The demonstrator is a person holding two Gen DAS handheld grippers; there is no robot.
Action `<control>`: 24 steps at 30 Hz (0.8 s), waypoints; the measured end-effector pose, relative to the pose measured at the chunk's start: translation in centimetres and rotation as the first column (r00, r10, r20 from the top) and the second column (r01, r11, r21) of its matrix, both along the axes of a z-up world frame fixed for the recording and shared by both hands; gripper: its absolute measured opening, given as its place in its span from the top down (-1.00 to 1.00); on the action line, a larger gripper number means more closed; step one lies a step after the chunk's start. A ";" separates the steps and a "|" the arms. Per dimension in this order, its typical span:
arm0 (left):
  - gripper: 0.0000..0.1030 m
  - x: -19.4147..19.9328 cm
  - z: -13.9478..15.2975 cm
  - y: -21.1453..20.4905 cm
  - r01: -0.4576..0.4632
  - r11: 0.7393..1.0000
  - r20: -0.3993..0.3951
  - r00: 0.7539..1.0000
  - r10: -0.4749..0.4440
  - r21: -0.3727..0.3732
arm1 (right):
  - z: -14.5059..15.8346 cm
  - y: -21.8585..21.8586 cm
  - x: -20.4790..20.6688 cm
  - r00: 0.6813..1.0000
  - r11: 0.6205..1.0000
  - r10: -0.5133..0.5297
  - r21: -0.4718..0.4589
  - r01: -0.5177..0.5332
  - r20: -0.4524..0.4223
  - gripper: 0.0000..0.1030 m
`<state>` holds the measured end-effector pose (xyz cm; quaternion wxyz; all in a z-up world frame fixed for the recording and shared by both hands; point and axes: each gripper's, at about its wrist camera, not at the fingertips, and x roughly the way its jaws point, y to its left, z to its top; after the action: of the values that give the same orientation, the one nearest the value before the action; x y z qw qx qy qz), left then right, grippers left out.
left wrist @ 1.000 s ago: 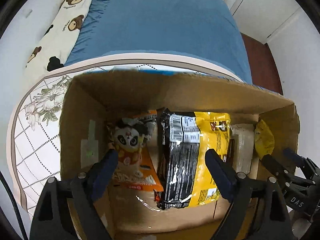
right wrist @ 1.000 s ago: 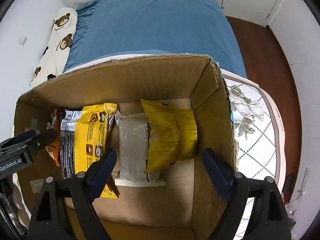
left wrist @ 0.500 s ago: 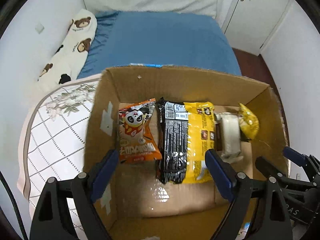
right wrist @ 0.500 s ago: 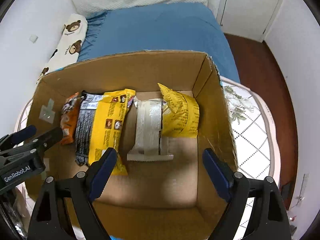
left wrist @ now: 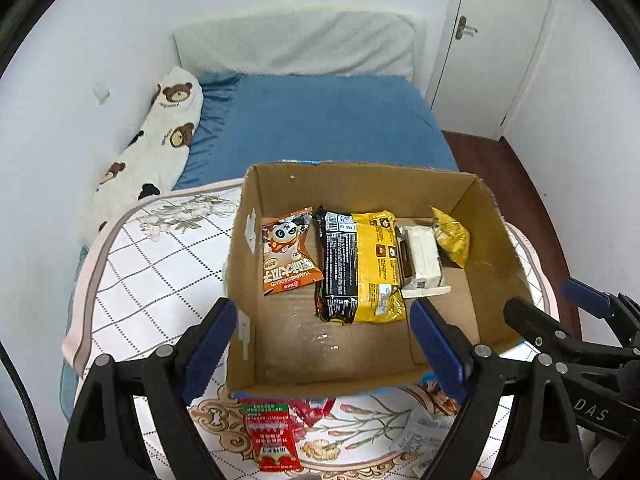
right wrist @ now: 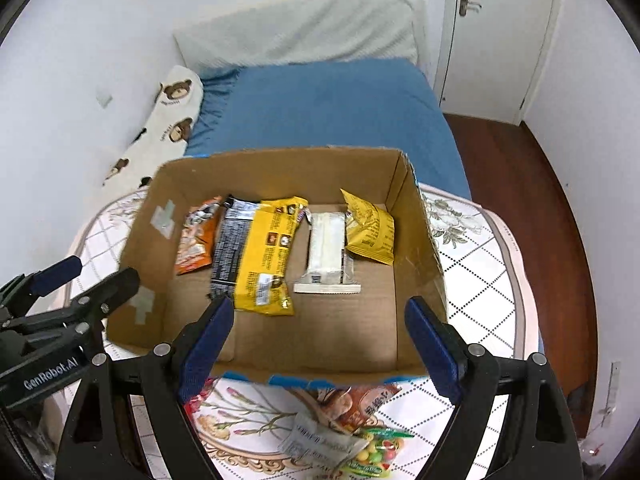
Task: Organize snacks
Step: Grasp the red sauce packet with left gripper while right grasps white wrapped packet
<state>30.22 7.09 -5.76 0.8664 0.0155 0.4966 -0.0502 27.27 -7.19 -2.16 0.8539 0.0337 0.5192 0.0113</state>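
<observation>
Both tools, the left (left wrist: pixel 320 344) and right (right wrist: pixel 316 340), have been raised clear of the box (left wrist: pixel 360 184), jaws open and empty. Four snacks are lined up inside; a red packet (left wrist: pixel 272 436) on the near desk (left wrist: pixel 152 264) is likely fetched next.

We see the box (left wrist: pixel 362 184) open on top, its four walls barring any sideways entry. Four snacks (left wrist: pixel 362 264) line the far half of its floor; the near half lies bare, free for a gripper coming down. In front of the box, loose packets (right wrist: pixel 352 428) clutter the desk (left wrist: pixel 160 264). Left of the box, the desk is clear.
</observation>
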 end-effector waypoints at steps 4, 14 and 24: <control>-0.71 -2.0 1.0 0.5 -0.008 1.000 0.012 1.000 0.008 -0.011 | 1.5 0.3 -2.3 1.000 1.000 -0.005 0.029 0.005 0.022 -0.73; -0.71 -6.1 -5.1 5.2 -0.113 0.993 -0.141 0.983 0.116 0.026 | -7.2 0.3 -6.5 0.973 0.998 0.033 0.062 -0.020 -0.227 -0.74; -0.71 -8.0 -17.8 7.4 -0.107 0.985 -0.402 0.903 0.154 0.139 | -19.1 5.4 -9.9 0.829 0.883 0.300 -0.192 -0.429 -0.472 -0.74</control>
<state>22.24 14.45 -23.61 0.7417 0.0206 0.6695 0.0342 17.34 -1.75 -21.27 0.6957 -0.1906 0.6865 0.0920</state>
